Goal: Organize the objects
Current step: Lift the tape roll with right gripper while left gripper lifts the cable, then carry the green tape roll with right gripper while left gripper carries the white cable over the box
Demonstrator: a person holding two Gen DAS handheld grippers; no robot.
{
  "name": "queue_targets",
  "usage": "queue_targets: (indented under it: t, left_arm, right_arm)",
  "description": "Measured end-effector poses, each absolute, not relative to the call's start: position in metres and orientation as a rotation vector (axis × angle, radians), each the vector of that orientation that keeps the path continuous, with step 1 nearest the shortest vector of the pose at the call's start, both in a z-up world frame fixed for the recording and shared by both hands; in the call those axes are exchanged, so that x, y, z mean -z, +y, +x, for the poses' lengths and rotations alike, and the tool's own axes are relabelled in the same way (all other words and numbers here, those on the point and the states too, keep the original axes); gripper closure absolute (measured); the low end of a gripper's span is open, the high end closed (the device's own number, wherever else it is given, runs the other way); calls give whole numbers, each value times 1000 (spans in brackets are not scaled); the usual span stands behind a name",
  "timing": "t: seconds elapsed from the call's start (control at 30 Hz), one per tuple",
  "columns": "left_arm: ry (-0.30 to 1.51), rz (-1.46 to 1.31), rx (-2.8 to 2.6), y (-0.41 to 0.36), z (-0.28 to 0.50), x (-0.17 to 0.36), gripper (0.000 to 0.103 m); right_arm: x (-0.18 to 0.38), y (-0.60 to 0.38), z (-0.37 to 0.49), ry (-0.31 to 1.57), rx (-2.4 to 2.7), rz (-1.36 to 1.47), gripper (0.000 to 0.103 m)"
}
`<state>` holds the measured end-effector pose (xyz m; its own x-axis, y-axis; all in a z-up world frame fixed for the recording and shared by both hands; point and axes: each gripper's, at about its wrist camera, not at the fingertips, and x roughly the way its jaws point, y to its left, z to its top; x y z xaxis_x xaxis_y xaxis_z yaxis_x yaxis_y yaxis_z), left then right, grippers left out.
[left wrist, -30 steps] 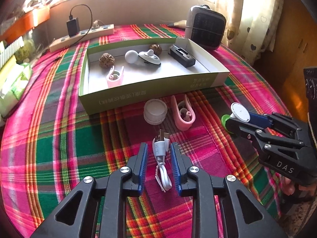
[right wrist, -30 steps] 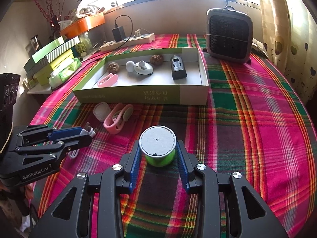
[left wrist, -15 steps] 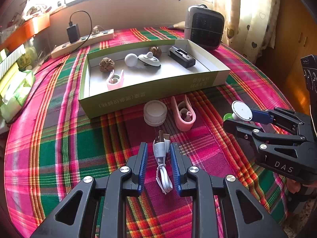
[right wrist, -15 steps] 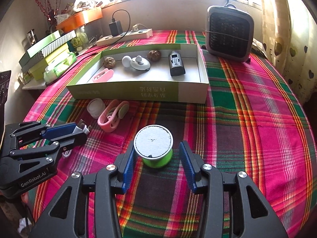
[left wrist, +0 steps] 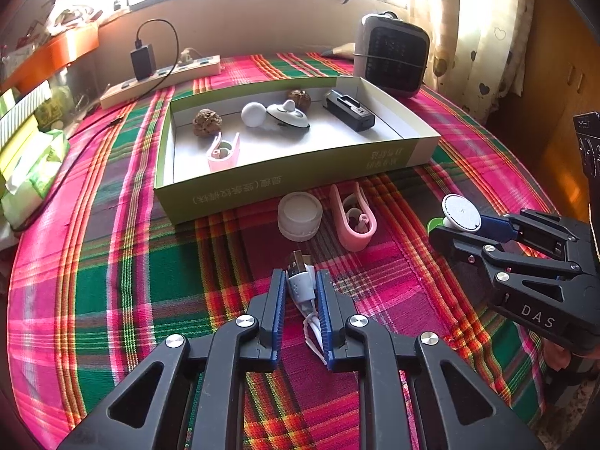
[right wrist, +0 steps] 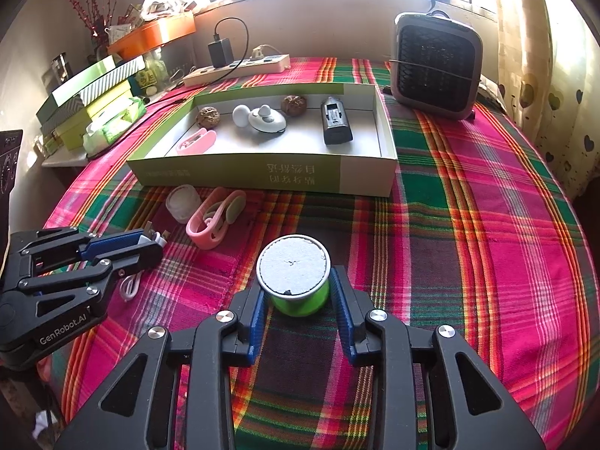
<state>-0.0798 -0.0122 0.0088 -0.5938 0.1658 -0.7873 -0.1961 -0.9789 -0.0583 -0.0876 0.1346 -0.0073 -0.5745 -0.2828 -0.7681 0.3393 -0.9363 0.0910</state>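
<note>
Both grippers closing on things lying on the plaid tablecloth (right wrist: 468, 225).

The left gripper (left wrist: 300, 285) has its jaws closing around the white USB cable (left wrist: 300, 287), pads seemingly touching the plug. The right gripper (right wrist: 296, 292) closes on the green cylinder (right wrist: 294, 281), its blue pads against the sides. Both things sit near the 2 claws, well short of the open green box (right wrist: 232, 176) farther back.

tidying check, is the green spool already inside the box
No, the green spool stands on the plaid tablecloth between the right gripper pads, well in front of the box.
</note>
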Motion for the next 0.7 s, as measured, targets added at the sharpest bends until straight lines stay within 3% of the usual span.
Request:
queue_targets:
  t: [0.7]
  left_arm:
    - [32, -1298, -2634, -12, -81, -9, 89]
  right_arm:
    - [3, 134, -87, 76, 2522, 1182, 74]
